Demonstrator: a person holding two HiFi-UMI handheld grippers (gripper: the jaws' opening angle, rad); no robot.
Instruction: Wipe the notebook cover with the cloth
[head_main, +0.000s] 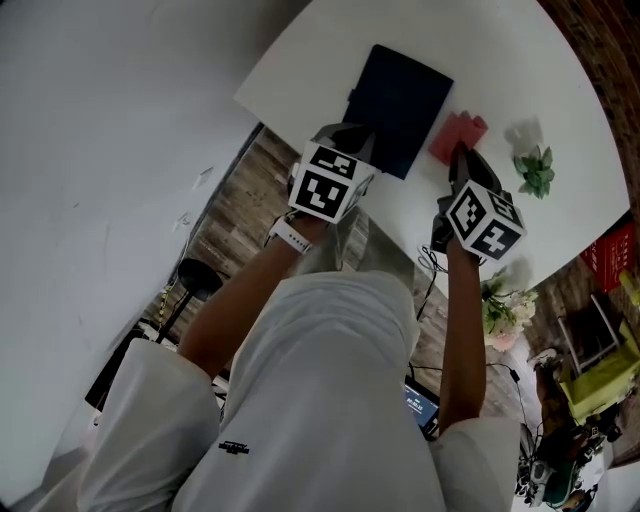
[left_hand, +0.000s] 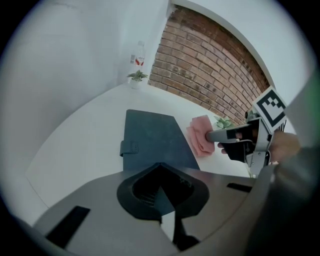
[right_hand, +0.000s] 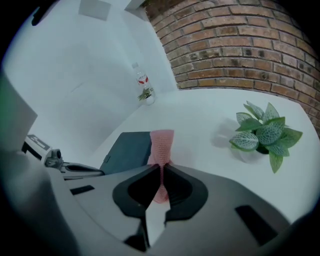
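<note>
Two grippers are over the white table (head_main: 330, 60) here, and the dark notebook (head_main: 405, 100) lies flat and closed on it, its strap tab on the left edge. The left gripper (left_hand: 160, 167) sits at the notebook's near end with its jaws brought right together and nothing showing between them. The tips are over the near edge of the cover, though whether they press on it can't be told. Over to the right gripper (right_hand: 161, 167), whose jaws are clamped tight on the pink cloth (right_hand: 161, 145). A narrow pinch of the fabric runs through the closed jaws, and the rest fans out ahead of them. The cloth is just beside the notebook's right edge, bunched on the table rather than spread over the cover. Further right, well clear of the notebook, stands a small green potted plant (right_hand: 262, 132). At the far end of the table, against the white wall, there's a bottle (right_hand: 142, 80) with another little plant (right_hand: 146, 95) at its foot, and a brick wall (right_hand: 240, 40) behind.
</note>
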